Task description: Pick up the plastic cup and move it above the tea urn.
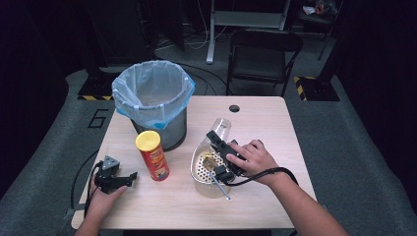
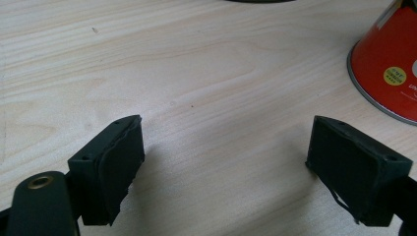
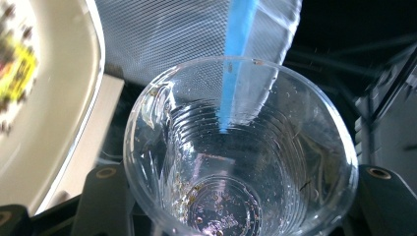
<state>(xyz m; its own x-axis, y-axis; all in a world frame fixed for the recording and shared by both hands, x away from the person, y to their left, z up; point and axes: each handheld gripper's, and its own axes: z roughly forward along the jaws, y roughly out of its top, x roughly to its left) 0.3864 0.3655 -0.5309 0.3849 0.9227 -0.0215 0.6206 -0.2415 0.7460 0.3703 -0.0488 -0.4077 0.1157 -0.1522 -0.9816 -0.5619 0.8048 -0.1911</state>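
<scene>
A clear plastic cup [image 1: 221,128] [image 3: 241,147] is tilted above the far rim of a perforated metal strainer bowl [image 1: 200,172], with my right gripper [image 1: 215,137] [image 3: 238,206] shut on its base. The cup is wet inside, with a few dark bits at its bottom. The bowl's rim [image 3: 78,88] lies to the left of the cup, with yellowish food inside it. A red snack can [image 1: 153,155] [image 2: 388,69] with a yellow lid stands upright to the left of the bowl. My left gripper [image 1: 118,180] [image 2: 226,167] rests open on the wood left of the can, holding nothing.
A black bin with a pale blue liner [image 1: 153,96] [image 3: 206,34] stands at the table's back left, just behind the can. A thin metal handle [image 1: 221,186] sticks out of the bowl toward the front. A folding chair [image 1: 263,51] stands beyond the table [image 1: 255,128].
</scene>
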